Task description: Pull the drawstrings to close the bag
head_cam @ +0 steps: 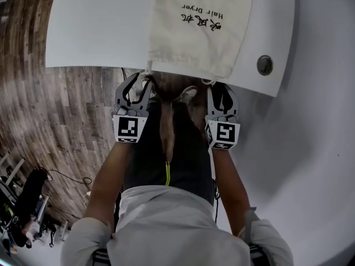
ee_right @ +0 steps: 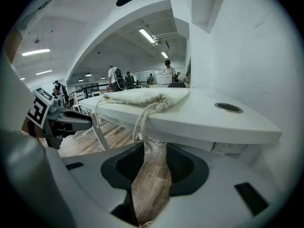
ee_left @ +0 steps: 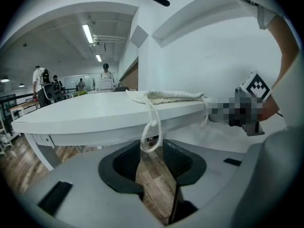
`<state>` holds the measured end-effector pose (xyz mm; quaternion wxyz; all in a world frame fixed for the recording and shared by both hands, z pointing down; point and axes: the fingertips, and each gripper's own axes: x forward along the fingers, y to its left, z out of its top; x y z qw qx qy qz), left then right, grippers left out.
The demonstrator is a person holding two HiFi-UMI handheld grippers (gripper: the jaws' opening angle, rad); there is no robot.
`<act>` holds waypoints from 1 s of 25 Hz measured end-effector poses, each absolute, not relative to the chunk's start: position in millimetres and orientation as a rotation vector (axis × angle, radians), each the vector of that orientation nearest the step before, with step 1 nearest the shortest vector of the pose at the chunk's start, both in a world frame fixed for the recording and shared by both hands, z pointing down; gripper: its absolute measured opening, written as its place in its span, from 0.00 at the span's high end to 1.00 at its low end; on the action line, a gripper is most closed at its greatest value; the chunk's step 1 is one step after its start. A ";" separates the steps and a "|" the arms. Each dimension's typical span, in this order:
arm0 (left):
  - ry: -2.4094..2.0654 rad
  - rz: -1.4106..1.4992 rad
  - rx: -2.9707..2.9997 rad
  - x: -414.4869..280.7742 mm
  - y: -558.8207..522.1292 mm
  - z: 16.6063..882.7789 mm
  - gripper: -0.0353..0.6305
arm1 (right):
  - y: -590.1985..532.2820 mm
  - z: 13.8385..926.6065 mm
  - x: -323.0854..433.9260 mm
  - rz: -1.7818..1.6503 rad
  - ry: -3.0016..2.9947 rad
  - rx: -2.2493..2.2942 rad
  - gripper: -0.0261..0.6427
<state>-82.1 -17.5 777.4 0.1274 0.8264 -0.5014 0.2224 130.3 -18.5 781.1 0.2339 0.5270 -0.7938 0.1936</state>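
A cream drawstring bag (head_cam: 199, 26) printed "Hair Dryer" lies on the white table (head_cam: 94, 32), its mouth at the near edge. One cord loop (ee_left: 152, 122) hangs over the edge and dangles between the jaws of my left gripper (ee_left: 152, 148), which stand apart without pressing on it. The other cord (ee_right: 140, 120) drops from the gathered corner of the bag (ee_right: 142, 97) towards my right gripper (ee_right: 154, 148), whose jaws also stand apart. In the head view the left gripper (head_cam: 142, 81) and the right gripper (head_cam: 219, 86) sit just below the table edge, under the bag's two corners.
A round metal-rimmed hole (head_cam: 264, 65) is set in the table right of the bag. A white wall (head_cam: 321, 121) runs close along the right. Wood floor (head_cam: 72, 110) lies below and to the left. Several people stand far back in the hall (ee_left: 105, 75).
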 end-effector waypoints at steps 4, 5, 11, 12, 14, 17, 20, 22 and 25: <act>-1.514 0.612 2.391 -86.0 -25.7 782.9 0.73 | -24.0 794.6 121.4 0.538 -2.199 1.437 0.76; -1.523 0.601 2.388 -86.9 -27.3 784.1 0.73 | -25.5 797.8 119.2 0.539 -2.205 1.434 0.76; -1.555 0.498 2.344 -91.7 -26.4 789.8 0.72 | -34.9 811.8 115.9 0.540 -2.222 1.441 0.76; -1.560 0.484 2.339 -92.2 -27.4 789.2 0.72 | -35.7 812.4 114.8 0.541 -2.229 1.440 0.76; -1.570 0.454 2.334 -92.3 -32.2 786.6 0.72 | -37.4 810.5 111.6 0.534 -2.250 1.432 0.76; -1.572 0.425 2.347 -92.4 -41.5 785.1 0.72 | -41.5 807.6 107.1 0.512 -2.271 1.412 0.76; -1.559 0.413 2.356 -91.5 -46.7 791.5 0.72 | -45.6 810.8 104.1 0.515 -2.269 1.412 0.76; -1.560 0.397 2.359 -91.4 -50.0 794.3 0.72 | -48.6 813.0 99.4 0.507 -2.275 1.404 0.76; -1.576 0.360 2.341 -91.7 -55.0 798.3 0.72 | -50.4 816.7 92.3 0.495 -2.287 1.379 0.78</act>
